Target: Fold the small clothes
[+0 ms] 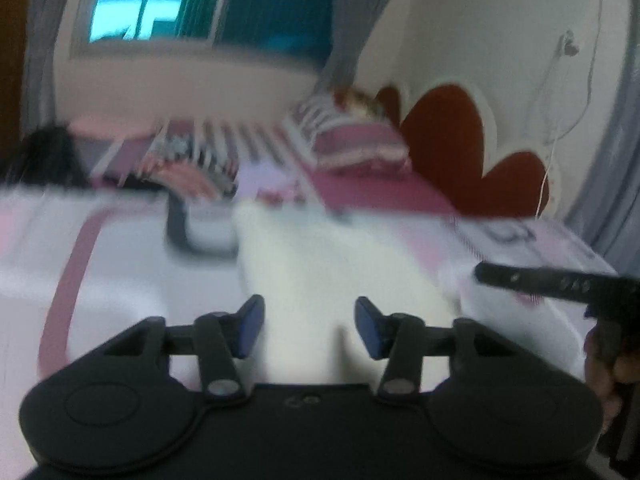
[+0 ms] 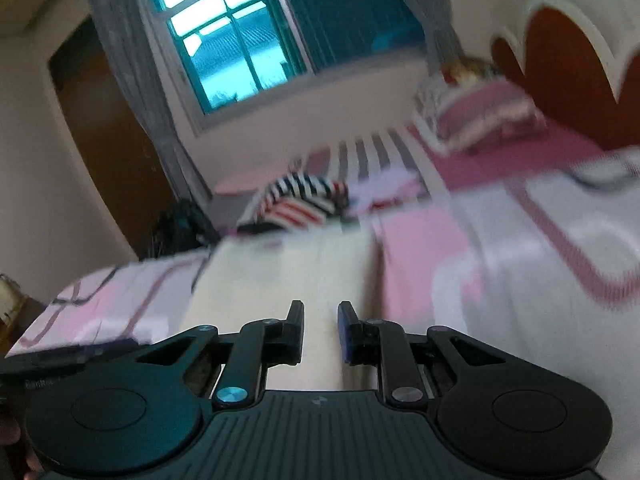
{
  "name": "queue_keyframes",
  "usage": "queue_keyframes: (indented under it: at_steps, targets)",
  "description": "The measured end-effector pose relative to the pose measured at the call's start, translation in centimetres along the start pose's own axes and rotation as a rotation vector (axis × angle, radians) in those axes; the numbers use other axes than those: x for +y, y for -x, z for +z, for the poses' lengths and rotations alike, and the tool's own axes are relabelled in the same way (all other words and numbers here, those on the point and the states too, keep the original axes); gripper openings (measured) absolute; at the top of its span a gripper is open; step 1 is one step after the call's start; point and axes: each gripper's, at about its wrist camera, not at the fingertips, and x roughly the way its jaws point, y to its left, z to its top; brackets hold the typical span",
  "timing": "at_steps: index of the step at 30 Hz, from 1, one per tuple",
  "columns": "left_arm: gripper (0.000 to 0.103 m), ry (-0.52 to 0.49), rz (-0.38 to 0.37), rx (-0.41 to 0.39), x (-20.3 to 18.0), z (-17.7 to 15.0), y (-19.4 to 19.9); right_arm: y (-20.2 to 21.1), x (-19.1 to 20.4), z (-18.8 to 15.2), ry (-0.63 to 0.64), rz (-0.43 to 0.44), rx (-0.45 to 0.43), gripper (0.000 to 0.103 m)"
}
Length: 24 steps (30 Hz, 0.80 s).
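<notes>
A cream-white small garment [image 1: 320, 264] lies flat on the pink and white bedspread [image 1: 100, 264], blurred by motion. My left gripper [image 1: 310, 326] hovers over its near end with the jaws wide apart and nothing between them. In the right wrist view the same garment [image 2: 280, 272] runs away from my right gripper [image 2: 320, 330], whose jaws stand a narrow gap apart with cloth showing behind them. The right gripper's black finger also shows at the right of the left wrist view [image 1: 540, 282].
A striped piece of clothing [image 2: 304, 200] and a lilac one [image 2: 384, 184] lie further up the bed. Pink pillows [image 1: 360, 144] sit against a red headboard [image 1: 448, 136]. A dark grey and white item [image 1: 200, 228] lies left of the garment. A window [image 2: 224, 36] is beyond.
</notes>
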Motion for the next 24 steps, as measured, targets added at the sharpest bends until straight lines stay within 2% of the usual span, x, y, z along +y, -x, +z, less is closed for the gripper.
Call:
queue_keyframes:
  at_steps: [2, 5, 7, 8, 9, 10, 11, 13, 16, 18, 20, 21, 24]
  targets:
    - [0.031, -0.004, -0.006, 0.027, 0.4, 2.2, -3.1, -2.4, 0.7, 1.6, 0.042, 0.007, -0.004, 0.004]
    - [0.031, -0.010, -0.010, 0.112, 0.8, 3.8, -7.3, -6.5, 0.8, 3.3, 0.050, -0.004, 0.026, 0.003]
    - [0.031, 0.013, -0.010, 0.177, 1.4, 3.2, -9.6, -9.2, 0.2, 3.6, 0.045, -0.017, 0.072, 0.003]
    - [0.032, 0.034, -0.019, 0.182, 2.0, 2.7, -10.4, -10.6, -0.3, 3.2, 0.051, -0.028, 0.107, 0.003]
    - [0.032, 0.051, -0.036, 0.167, 2.6, 2.2, -10.2, -12.6, -1.2, 2.4, 0.046, -0.059, 0.192, 0.003]
    - [0.032, 0.062, -0.047, 0.167, 2.7, 2.1, -10.0, -13.3, -2.2, 1.3, 0.023, -0.069, 0.219, 0.000]
    - [0.032, 0.063, -0.052, 0.172, 2.7, 2.1, -9.8, -13.1, -3.0, 0.8, 0.012, -0.057, 0.188, 0.000]
    - [0.032, 0.058, -0.049, 0.176, 2.7, 2.1, -9.5, -12.4, -3.7, 0.8, -0.028, -0.046, 0.186, 0.000]
    - [0.032, -0.018, -0.020, 0.136, 1.3, 2.3, -7.9, -10.0, -3.3, 1.3, -0.031, -0.030, 0.133, 0.000]
    - [0.035, -0.038, -0.038, 0.119, 0.5, 1.9, -7.2, -8.3, -2.3, 1.4, -0.018, 0.009, 0.088, 0.000]
    - [0.035, -0.070, -0.020, 0.158, -0.3, 0.6, -7.8, -8.0, -1.1, 0.7, 0.026, 0.027, 0.118, 0.000]
    - [0.035, -0.083, -0.012, 0.158, -0.5, 0.2, -8.0, -9.0, -0.6, 0.1, 0.058, -0.005, 0.171, 0.000]
    - [0.035, -0.075, 0.001, 0.156, -0.7, 0.4, -7.7, -9.5, -0.6, -0.6, 0.037, -0.009, 0.185, 0.000]
